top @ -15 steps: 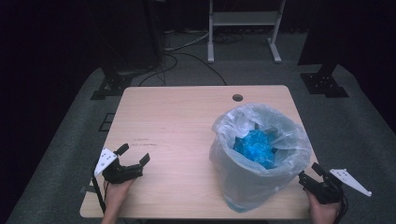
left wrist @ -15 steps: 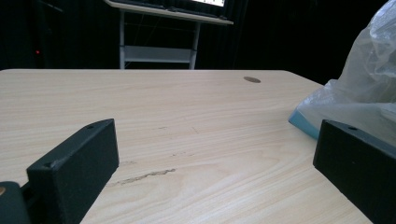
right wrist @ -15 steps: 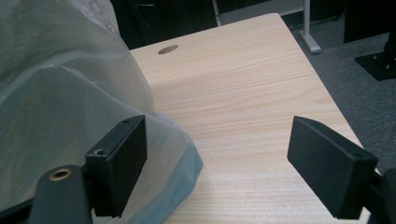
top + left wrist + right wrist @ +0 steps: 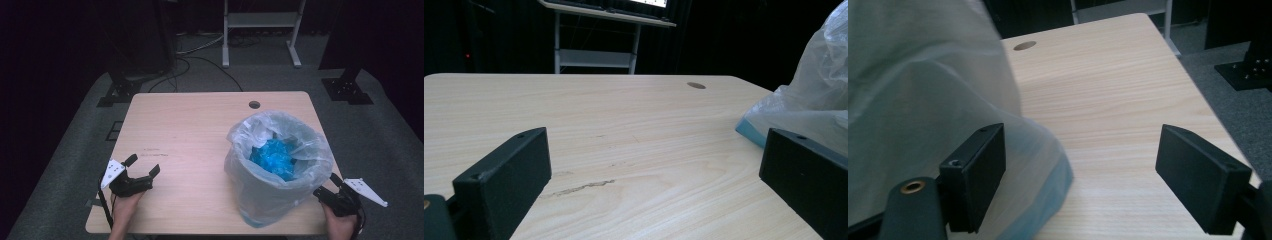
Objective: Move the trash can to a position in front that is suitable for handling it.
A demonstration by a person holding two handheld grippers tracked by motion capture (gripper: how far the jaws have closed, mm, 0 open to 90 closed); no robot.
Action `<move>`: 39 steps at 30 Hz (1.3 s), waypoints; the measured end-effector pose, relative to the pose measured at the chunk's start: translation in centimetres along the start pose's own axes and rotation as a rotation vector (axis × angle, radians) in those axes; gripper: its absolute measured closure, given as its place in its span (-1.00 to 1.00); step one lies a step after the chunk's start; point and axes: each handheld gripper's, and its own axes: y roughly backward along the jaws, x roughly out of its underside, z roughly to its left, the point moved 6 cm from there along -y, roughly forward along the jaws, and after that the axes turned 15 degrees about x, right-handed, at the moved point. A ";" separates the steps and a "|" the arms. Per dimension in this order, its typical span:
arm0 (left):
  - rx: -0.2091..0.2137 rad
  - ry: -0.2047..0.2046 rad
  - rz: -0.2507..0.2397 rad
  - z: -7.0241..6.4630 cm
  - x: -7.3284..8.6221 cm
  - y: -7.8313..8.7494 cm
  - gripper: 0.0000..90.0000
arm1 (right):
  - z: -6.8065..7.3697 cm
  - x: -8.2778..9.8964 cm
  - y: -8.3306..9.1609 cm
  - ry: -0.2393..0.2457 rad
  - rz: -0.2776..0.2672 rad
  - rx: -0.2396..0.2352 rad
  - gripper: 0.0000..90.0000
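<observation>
A bin (image 4: 260, 200) lined with a clear plastic bag (image 4: 305, 145) stands on the right half of the light wooden table (image 4: 200, 130); crumpled blue material (image 4: 272, 157) lies inside it. My left gripper (image 4: 143, 165) rests at the table's front left, open, with nothing between its jaws. In the left gripper view the left gripper (image 4: 654, 185) faces bare tabletop, with the bag (image 4: 819, 95) off to its right. My right gripper (image 4: 326, 185) is open at the front right, just beside the bag. In the right gripper view the right gripper (image 4: 1083, 175) has one jaw against the bag (image 4: 923, 100).
A round cable hole (image 4: 254, 105) sits near the table's far edge. Beyond the table are a white metal stand (image 4: 260, 30), black stand bases (image 4: 117, 92) and cables on a grey floor. The table's left and middle are bare wood.
</observation>
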 end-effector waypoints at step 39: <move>-0.052 0.034 -0.074 1.4 -2.4 2.6 -1.00 | 18.4 -1.2 -6.0 0.303 0.092 -0.231 -0.50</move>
